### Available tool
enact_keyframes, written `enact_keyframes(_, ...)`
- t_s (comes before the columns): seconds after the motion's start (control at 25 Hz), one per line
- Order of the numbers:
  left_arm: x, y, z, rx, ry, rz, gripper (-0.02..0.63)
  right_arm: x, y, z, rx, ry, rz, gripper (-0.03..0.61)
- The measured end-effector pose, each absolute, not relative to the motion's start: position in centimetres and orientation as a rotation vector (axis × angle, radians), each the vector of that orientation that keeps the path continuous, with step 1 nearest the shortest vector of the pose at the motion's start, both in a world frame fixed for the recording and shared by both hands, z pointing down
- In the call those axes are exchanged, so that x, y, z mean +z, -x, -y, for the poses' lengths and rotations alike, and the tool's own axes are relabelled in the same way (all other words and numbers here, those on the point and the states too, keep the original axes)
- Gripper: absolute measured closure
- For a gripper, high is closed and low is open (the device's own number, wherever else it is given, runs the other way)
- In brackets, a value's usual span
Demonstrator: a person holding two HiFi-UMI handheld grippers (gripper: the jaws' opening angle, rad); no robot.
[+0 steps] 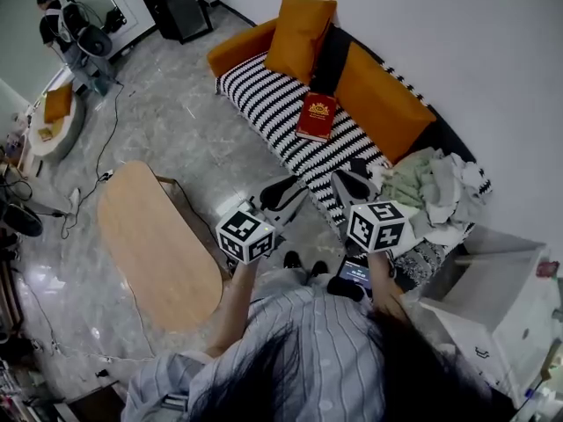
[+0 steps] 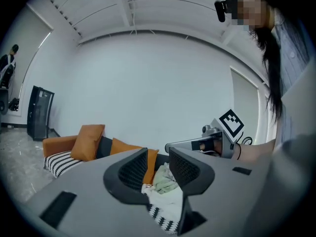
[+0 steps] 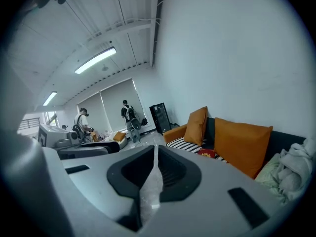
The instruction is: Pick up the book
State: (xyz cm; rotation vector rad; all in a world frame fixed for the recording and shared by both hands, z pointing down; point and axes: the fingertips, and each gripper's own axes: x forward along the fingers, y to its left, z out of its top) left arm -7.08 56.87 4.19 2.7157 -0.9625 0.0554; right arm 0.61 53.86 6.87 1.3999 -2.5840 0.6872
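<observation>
The person's striped shirt [image 1: 308, 341] fills the bottom of the head view, with both arms held out toward the sofa [image 1: 264, 99]. The left hand-held gripper [image 2: 158, 150] points almost level at the sofa's far end. Its jaws are drawn in to a narrow slit and nothing is caught in it. The right hand-held gripper [image 3: 155, 148] is just beside it and tips slightly down toward the sofa. Its jaws are pressed together and hold nothing. Both stop short of the sofa's front edge and touch nothing on it.

An oval wooden bench [image 1: 158, 244] stands on the grey floor [image 1: 167, 112] in front of the sofa, to the left of the left hand-held gripper.

The book [image 1: 317, 117], red with a gold mark on its cover, lies flat on the sofa's black-and-white striped seat. It is right up against the orange back cushion [image 1: 378, 104] and near the loose orange cushion [image 1: 299, 25] that leans at the sofa's far-left end. It is well apart from both hand-held grippers. A heap of pale clothes [image 1: 435, 187] covers the sofa's right end.

Beyond the sofa's left end stands a black cabinet [image 1: 180, 3], and farther off across the floor a second person [image 1: 53, 20] stands.
</observation>
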Motion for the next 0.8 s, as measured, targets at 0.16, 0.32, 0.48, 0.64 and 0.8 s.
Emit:
enact_keyframes(0.16, 4.4, 7.9, -56.7, 0.076, -2.726, 0.952, 0.476, 6.9, 0.1, -53.6, 0.732, -1.407, 2.597, 0.540)
enact_keyframes(0.32, 4.6, 8.5, -56.4, 0.078, -2.733, 0.922, 0.476, 7.1, 0.7, -53.4, 0.742, -1.425, 2.579, 0.540)
enact_keyframes(0.48, 5.3, 8.8, -56.1, 0.113, -2.745, 0.875, 0.476, 7.8, 1.5, -52.9, 0.744, -1.431, 2.563, 0.540)
enact_keyframes(0.64, 5.6, 9.5, -56.0, 0.106, -2.750, 0.844, 0.477, 8.0, 2.1, -52.6, 0.756, -1.464, 2.550, 0.540)
enact_keyframes(0.8, 6.4, 10.4, -55.6, 0.091, -2.726, 0.833, 0.477, 8.5, 2.4, -52.8, 0.768, -1.483, 2.527, 0.540)
